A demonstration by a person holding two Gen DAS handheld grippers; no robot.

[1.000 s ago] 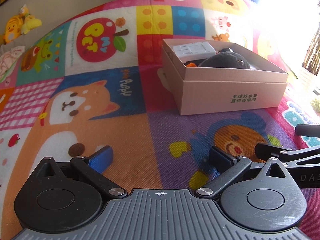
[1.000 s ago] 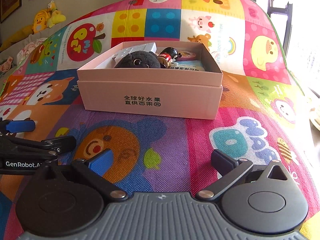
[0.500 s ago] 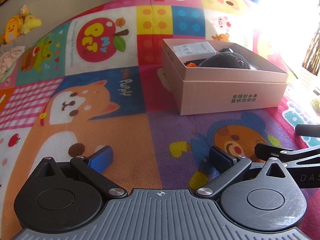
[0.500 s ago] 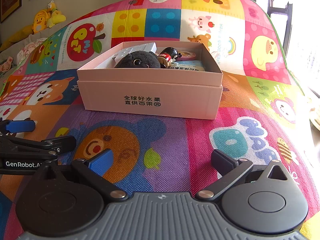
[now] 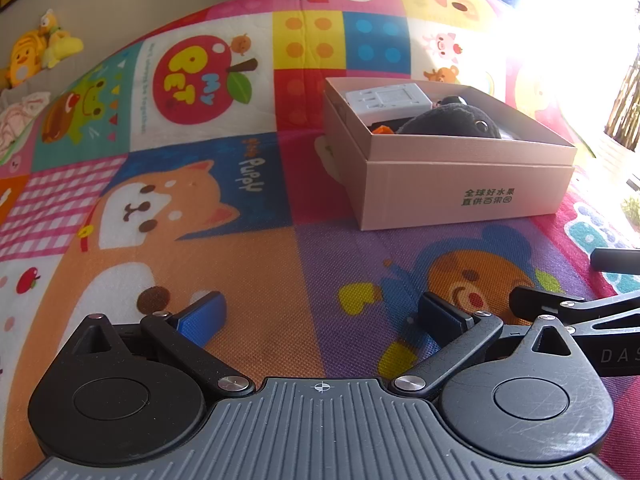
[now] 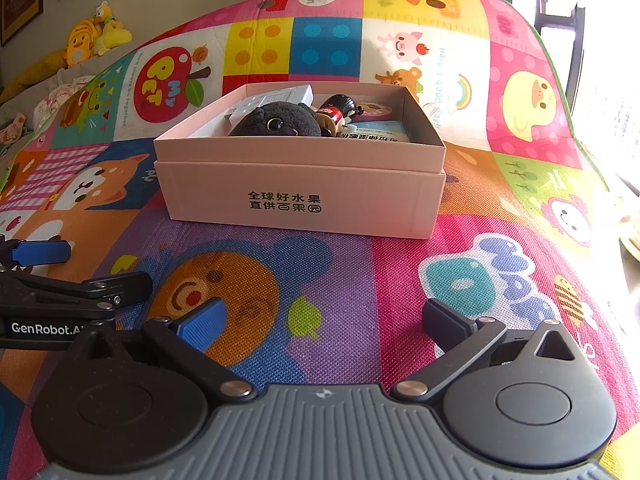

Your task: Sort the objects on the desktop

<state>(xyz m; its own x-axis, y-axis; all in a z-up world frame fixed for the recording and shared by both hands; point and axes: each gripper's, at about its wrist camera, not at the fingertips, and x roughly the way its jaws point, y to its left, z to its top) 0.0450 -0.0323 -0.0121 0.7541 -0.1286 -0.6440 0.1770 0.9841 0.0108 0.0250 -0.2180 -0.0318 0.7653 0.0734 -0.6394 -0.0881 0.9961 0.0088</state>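
Observation:
A pink cardboard box (image 5: 460,196) (image 6: 304,200) stands open on the colourful play mat. It holds a black plush toy (image 5: 452,120) (image 6: 276,120), a white power adapter (image 5: 388,98) (image 6: 276,96), a small red and black figurine (image 6: 338,114), a light blue packet (image 6: 380,130) and an orange piece (image 5: 382,130). My left gripper (image 5: 320,316) is open and empty, low over the mat, in front and left of the box. My right gripper (image 6: 324,320) is open and empty, in front of the box. Each gripper shows at the edge of the other's view.
The play mat (image 5: 248,264) (image 6: 480,184) covers the whole surface and drops off at the right. Yellow plush toys (image 5: 36,52) (image 6: 96,36) sit along the far left wall. Strong window glare fills the upper right.

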